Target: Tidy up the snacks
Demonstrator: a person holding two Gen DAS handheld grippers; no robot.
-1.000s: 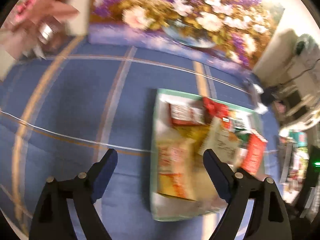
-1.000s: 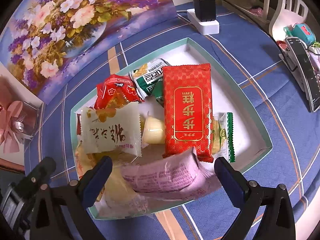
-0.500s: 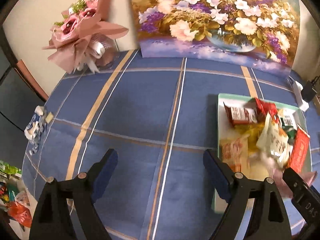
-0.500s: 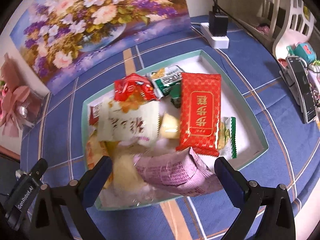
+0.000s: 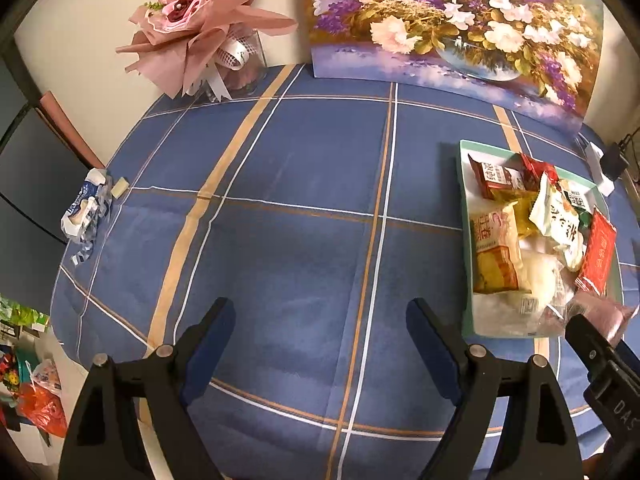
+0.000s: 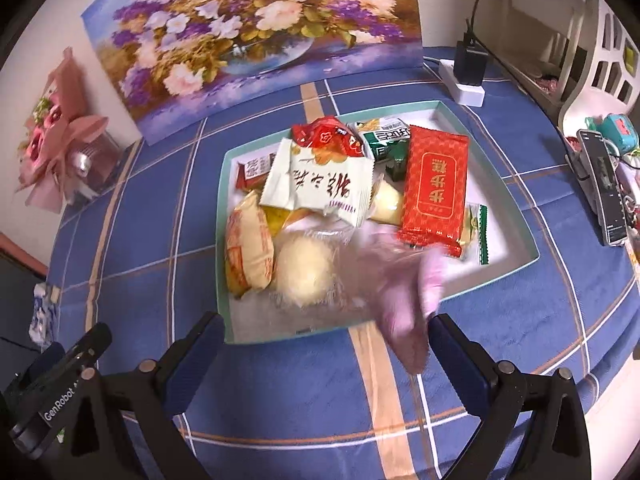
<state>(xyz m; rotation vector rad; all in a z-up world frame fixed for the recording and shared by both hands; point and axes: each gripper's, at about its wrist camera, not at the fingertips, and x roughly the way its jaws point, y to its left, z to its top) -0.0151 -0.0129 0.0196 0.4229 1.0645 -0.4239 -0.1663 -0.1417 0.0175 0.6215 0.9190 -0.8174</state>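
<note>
A shallow white tray with a teal rim lies on the blue checked tablecloth, heaped with snack packets. Among them are a flat red packet, a white packet with dark script, an orange one and a clear-wrapped pale bun. A pink packet is blurred at the tray's front rim, right beside my right gripper's right finger. My right gripper stands open just in front of the tray. My left gripper is open over bare cloth, with the tray off to its right.
A flower painting leans on the wall behind the tray, with a pink bouquet left of it. A power strip with a charger and a phone on a stand sit at the right. A crumpled blue-white wrapper lies near the left table edge.
The left gripper swung left off the tray, which now sits at its right. The right gripper drew back from the tray. The pink packet shifted toward the right finger and blurred.
</note>
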